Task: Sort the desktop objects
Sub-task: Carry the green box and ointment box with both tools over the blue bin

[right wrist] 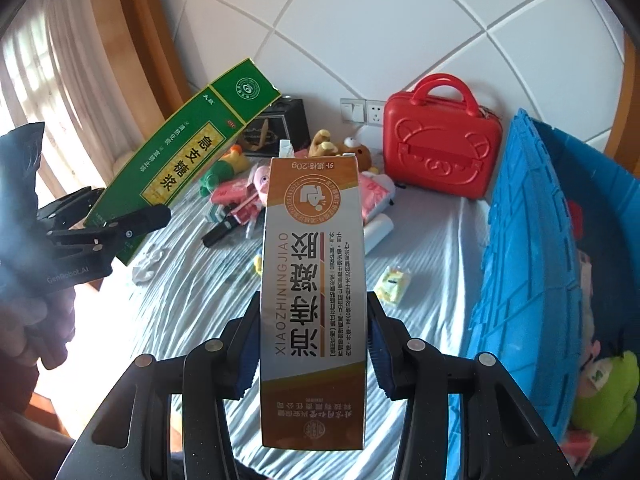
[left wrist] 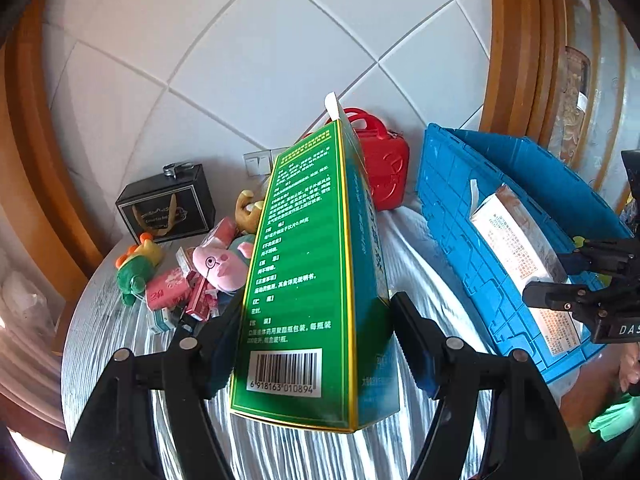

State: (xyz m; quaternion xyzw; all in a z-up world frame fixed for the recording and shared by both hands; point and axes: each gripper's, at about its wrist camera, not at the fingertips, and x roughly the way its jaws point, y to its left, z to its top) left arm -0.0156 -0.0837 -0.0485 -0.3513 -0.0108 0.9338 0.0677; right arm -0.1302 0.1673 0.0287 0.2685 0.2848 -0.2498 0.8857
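The blue crate stands open-topped, though a green plush toy fills its near corner. Left of the crate a bare strip of table runs back to the red case, with only a small yellow packet in it. Farther left of the crate, a heap of toys and boxes blocks the way.

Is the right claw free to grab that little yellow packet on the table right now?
Probably not as things stand. The right claw is already shut on a tall orange and white box, so its fingers are occupied. The yellow packet lies uncovered on the tablecloth, but the box would need putting down first.
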